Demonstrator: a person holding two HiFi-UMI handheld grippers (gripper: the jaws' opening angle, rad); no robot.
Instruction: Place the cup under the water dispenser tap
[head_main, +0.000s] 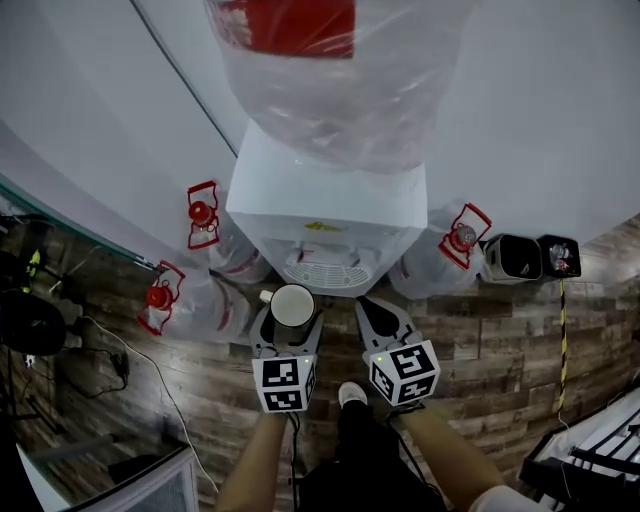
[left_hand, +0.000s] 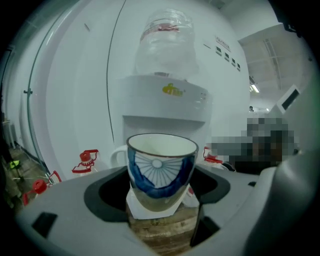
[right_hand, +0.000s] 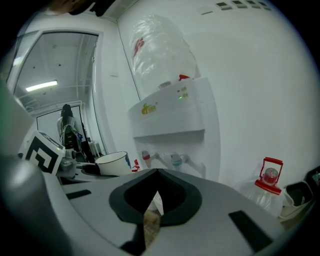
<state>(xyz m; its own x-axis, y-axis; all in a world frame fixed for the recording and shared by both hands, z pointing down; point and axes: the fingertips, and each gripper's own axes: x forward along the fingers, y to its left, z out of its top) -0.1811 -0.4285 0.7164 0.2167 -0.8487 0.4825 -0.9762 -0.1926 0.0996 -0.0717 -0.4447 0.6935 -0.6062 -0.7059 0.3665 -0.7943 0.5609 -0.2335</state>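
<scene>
A white cup (head_main: 293, 304) with a blue fan pattern (left_hand: 161, 170) sits upright between the jaws of my left gripper (head_main: 290, 316), which is shut on it. The cup hangs just in front of the white water dispenser (head_main: 325, 210) and its grilled drip tray (head_main: 325, 272), slightly to the left. In the right gripper view a red tap (right_hand: 145, 159) and a blue tap (right_hand: 176, 160) show under the dispenser's front. My right gripper (head_main: 376, 306) is beside the cup on the right, shut and holding nothing (right_hand: 156, 176).
Large water bottles with red handles stand on the wooden floor at both sides of the dispenser (head_main: 200, 213) (head_main: 160, 297) (head_main: 462, 237). Two dark boxes (head_main: 530, 257) sit at the right by the wall. Cables (head_main: 120, 360) lie on the left. My shoe (head_main: 350, 393) is below the grippers.
</scene>
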